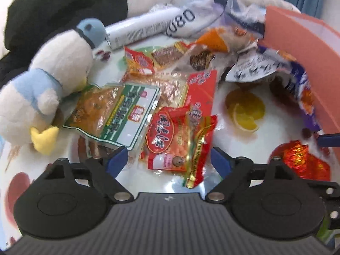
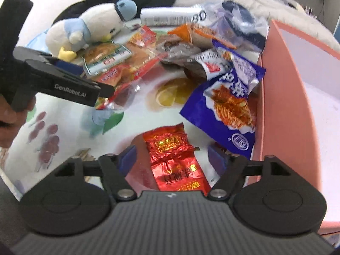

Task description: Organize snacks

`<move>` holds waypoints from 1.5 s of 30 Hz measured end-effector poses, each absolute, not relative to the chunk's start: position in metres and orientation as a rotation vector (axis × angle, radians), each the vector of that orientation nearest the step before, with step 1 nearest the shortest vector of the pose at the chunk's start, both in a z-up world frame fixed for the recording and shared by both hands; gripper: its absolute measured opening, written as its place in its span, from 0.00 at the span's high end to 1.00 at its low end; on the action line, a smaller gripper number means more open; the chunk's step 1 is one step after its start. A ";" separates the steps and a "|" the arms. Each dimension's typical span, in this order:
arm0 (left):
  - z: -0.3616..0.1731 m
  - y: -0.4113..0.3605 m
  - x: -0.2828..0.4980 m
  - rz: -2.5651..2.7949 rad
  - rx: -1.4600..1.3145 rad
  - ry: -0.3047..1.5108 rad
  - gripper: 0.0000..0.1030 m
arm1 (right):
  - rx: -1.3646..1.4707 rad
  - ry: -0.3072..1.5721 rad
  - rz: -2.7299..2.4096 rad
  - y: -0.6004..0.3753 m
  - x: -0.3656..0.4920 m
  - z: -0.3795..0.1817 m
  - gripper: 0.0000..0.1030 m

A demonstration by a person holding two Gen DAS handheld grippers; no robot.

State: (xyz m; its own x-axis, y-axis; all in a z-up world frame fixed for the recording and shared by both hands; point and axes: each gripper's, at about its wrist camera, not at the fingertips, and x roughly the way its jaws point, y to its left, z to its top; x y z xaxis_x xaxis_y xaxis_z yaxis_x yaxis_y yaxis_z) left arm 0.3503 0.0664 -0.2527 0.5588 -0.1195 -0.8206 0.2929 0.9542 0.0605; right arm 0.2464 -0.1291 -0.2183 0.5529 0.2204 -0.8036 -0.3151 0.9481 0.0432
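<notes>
A crinkled red foil snack packet lies flat on the fruit-printed tablecloth, between the spread blue fingers of the right gripper, whose pads stand clear of it. Just right of it a blue noodle packet leans against the wall of the salmon-pink box.

On the left side a red peanut packet with gold trim lies between the wide-apart fingers of the left gripper, not pinched. Beside it sit a green-bordered clear pouch of pickles and a long red packet, part of a loose heap of wrappers.

A white plush duck in a blue cap rests at the heap's left edge, with a white cylindrical can lying behind it.
</notes>
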 end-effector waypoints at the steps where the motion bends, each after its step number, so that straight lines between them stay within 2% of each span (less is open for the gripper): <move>1: -0.257 0.068 0.354 -0.253 0.190 0.965 0.15 | -0.106 0.941 0.323 -0.129 0.248 -0.221 0.26; 13: -0.272 0.073 0.365 -0.305 0.114 0.968 0.16 | -0.166 0.963 0.372 -0.124 0.261 -0.234 0.27; 14: -0.272 0.071 0.364 -0.306 0.118 0.963 0.17 | -0.160 0.974 0.377 -0.124 0.262 -0.235 0.31; 16: -0.273 0.067 0.362 -0.306 0.136 0.958 0.19 | -0.158 0.979 0.387 -0.123 0.262 -0.236 0.33; 18: -0.273 0.063 0.361 -0.299 0.150 0.963 0.22 | -0.167 0.976 0.399 -0.120 0.260 -0.236 0.46; 19: -0.273 0.062 0.361 -0.301 0.149 0.967 0.23 | -0.172 0.974 0.401 -0.119 0.259 -0.235 0.47; 21: -0.271 0.061 0.359 -0.309 0.143 0.971 0.27 | -0.205 0.966 0.405 -0.115 0.258 -0.235 0.47; 30: -0.266 0.053 0.329 -0.311 0.123 0.979 0.32 | -0.186 0.978 0.398 -0.116 0.248 -0.232 0.47; 45: -0.242 0.064 0.228 -0.167 -0.126 0.985 0.37 | -0.119 0.951 0.369 -0.132 0.197 -0.208 0.47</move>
